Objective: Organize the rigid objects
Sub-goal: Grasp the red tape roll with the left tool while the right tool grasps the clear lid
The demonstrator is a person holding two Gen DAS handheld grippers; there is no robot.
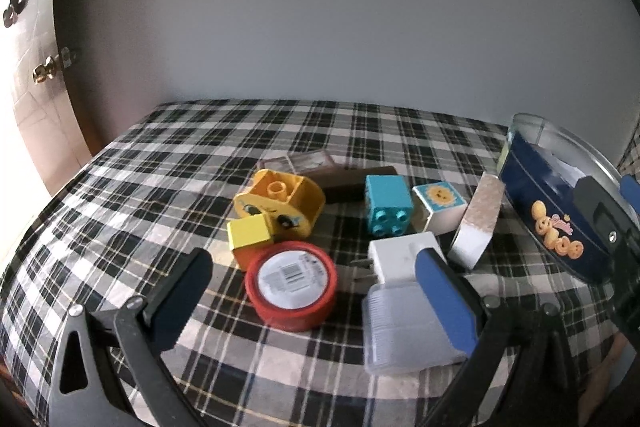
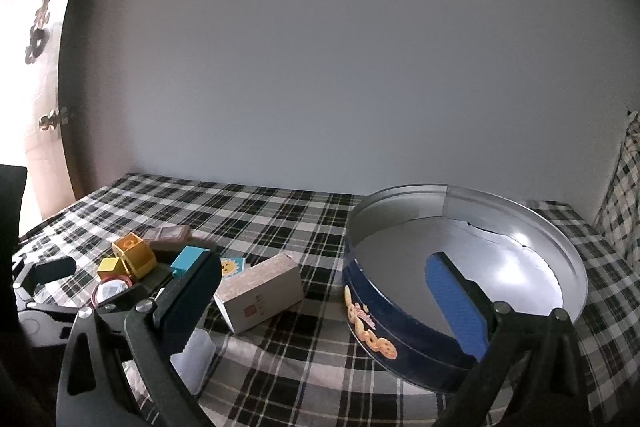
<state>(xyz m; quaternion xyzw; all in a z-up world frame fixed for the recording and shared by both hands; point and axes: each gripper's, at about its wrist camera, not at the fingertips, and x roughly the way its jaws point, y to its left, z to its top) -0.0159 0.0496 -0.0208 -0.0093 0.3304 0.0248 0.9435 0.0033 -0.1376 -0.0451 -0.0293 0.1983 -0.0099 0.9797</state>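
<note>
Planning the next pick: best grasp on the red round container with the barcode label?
Grip the red round container across its side wall, from above. It lies flat, label up, low and wide. The open left gripper nearly straddles it already. A yellow block crowds the far-left rim, so set the fingers left-right.

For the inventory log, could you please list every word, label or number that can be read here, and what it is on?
Nothing reads clearly.
Blue cookie tin: gold script above printed cookies, too blurred.
Red round lid: white label with barcode, digits too small.
White carton: small red mark and faint print, illegible.
White cube: a sun-face picture, no text.
</note>
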